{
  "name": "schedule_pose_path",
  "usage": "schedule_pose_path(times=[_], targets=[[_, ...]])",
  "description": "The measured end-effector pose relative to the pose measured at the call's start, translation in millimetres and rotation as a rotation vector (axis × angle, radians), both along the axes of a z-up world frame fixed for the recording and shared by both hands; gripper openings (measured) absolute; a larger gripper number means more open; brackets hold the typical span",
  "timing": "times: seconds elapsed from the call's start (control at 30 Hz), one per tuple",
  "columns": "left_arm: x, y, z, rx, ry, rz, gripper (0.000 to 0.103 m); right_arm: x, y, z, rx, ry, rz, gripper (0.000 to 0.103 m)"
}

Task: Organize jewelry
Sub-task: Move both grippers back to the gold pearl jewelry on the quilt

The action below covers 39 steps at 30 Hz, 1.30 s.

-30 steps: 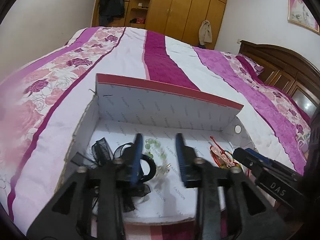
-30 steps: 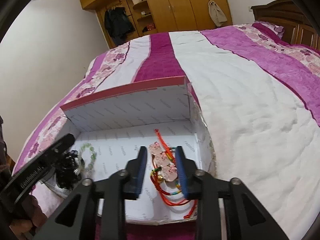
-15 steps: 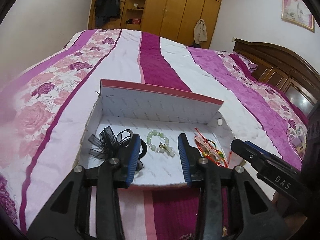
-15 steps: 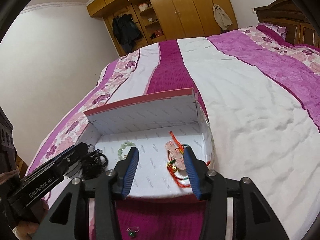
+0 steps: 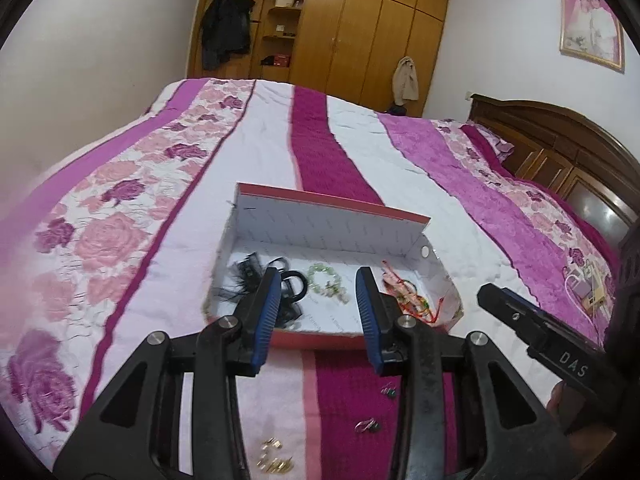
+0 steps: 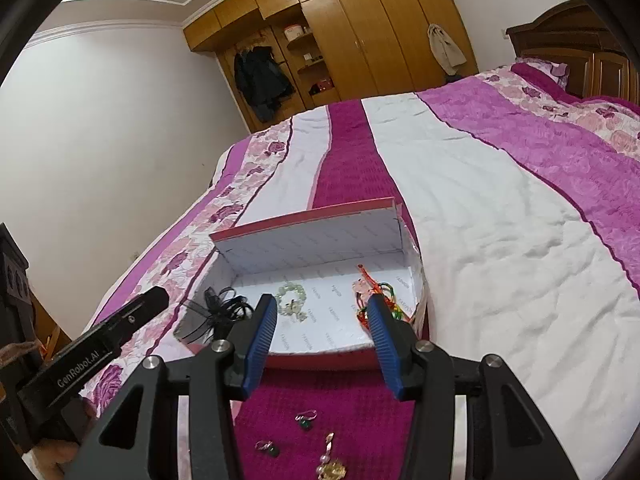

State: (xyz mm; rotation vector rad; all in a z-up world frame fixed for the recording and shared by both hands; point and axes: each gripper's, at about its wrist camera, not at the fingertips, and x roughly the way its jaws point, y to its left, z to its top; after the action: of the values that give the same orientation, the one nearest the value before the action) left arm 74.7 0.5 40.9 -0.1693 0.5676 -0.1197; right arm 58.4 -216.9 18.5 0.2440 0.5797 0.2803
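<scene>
A shallow white-lined box (image 5: 320,220) (image 6: 312,240) with a red rim lies on the bed. Inside are a black hair bow (image 5: 248,276) (image 6: 218,308), a green bead bracelet (image 5: 326,282) (image 6: 292,298) and red cord bracelets (image 5: 404,298) (image 6: 366,292). My left gripper (image 5: 318,312) is open and empty, held in front of the box. My right gripper (image 6: 322,334) is open and empty, also in front of the box. Small loose pieces lie on the bedspread below the grippers: rings with green stones (image 6: 306,420), a gold pendant (image 6: 332,468), gold bits (image 5: 276,458).
The bed has a purple, white and floral bedspread (image 5: 160,208). A wooden headboard (image 5: 560,148) stands at the right. A wooden wardrobe (image 5: 352,28) is against the far wall. The right gripper's body shows in the left wrist view (image 5: 540,336).
Both grippers have pulled back from inside the box toward me and risen. The loose jewelry on the bedspread in front of the box has come into view.
</scene>
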Motion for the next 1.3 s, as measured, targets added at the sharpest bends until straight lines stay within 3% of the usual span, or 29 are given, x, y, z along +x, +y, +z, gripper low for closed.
schedule_pose_path(times=[0.3,0.5,0.97,1.3], targets=[[-31.4,16.0,-3.2,-0.029,0.022,-0.01,0.03,-32.0,8.7,5.1,-0.023,-0.006,0.031,0.051],[-45.8,18.8,-15.0,-0.014,0.084,-0.054,0.03,-50.4,3.7,2.4,-0.029,0.029,0.052,0.051],[-57.0,10.3,-63.1,0.061,0.253,-0.133,0.031,-78.9,-2.9,-34.7,-0.09,0.136,0.036,0.051],[-52.8,20.5,-89.9,0.04,0.339,-0.102,0.031,-79.0,6.8,-61.2,-0.121,0.208,0.076,0.051]])
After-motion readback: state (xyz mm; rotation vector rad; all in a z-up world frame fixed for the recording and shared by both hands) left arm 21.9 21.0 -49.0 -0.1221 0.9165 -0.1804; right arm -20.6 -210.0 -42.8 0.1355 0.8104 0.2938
